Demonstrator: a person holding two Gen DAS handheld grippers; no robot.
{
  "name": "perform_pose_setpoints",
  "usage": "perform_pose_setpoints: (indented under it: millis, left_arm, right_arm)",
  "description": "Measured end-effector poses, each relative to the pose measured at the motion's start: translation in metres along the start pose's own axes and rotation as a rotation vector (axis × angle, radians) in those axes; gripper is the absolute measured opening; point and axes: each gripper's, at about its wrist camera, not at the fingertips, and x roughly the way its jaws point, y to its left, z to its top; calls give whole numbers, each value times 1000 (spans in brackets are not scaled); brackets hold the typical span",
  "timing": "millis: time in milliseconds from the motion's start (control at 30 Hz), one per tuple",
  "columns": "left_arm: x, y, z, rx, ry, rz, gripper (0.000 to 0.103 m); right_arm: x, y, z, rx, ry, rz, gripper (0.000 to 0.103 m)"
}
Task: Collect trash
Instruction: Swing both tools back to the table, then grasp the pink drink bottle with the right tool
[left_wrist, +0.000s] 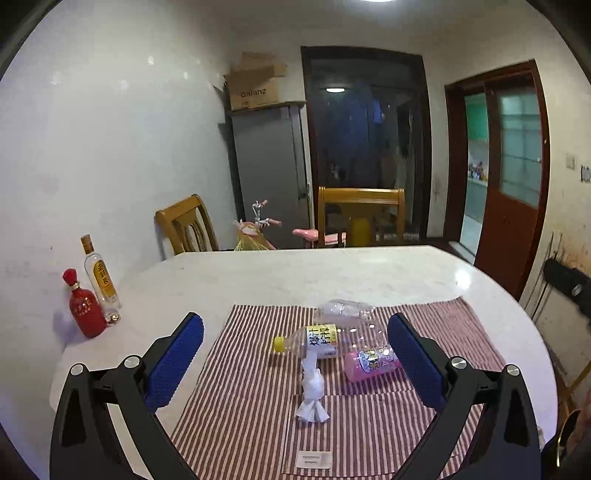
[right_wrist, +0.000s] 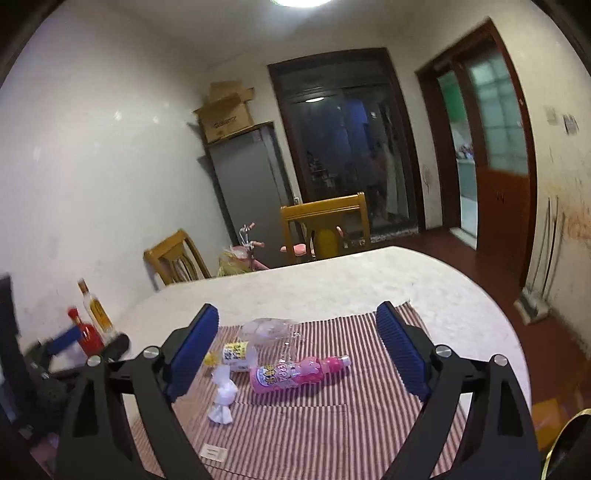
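Trash lies on a red-and-white striped cloth: a clear bottle with a yellow cap and yellow label, a crushed clear bottle, a pink cartoon bottle and a twisted white tissue. My left gripper is open above the near side of the cloth, nothing between its blue pads. My right gripper is open too, hovering short of the pink bottle. In the right wrist view the left gripper is a blur at the left.
A white oval table carries the cloth. A red bottle and a tall clear liquor bottle stand by the wall at the left. Two wooden chairs stand behind the table.
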Motion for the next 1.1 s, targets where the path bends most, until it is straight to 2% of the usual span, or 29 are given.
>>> perform_pose_setpoints:
  millis: [100, 567, 733, 867, 933, 1000, 1100]
  left_arm:
    - [-5, 7, -1, -29, -1, -27, 97]
    - [4, 13, -5, -42, 15, -19, 97]
    - [17, 14, -9, -44, 31, -25, 97]
    - [37, 22, -18, -51, 68, -4, 97]
    - [49, 29, -25, -54, 95, 1, 97]
    - [60, 35, -31, -55, 117, 12, 97]
    - [78, 47, -39, -67, 154, 39, 97]
  right_arm:
    - [1, 3, 1, -2, 4, -1, 87]
    - [20, 13, -16, -12, 66, 3, 87]
    - [39, 9, -21, 30, 132, 29, 87]
    - [77, -10, -32, 209, 285, 94, 87]
    - [106, -25, -43, 317, 391, 50, 87]
    - [132, -40, -57, 433, 465, 63, 87]
    - [179, -62, -89, 690, 626, 90, 87]
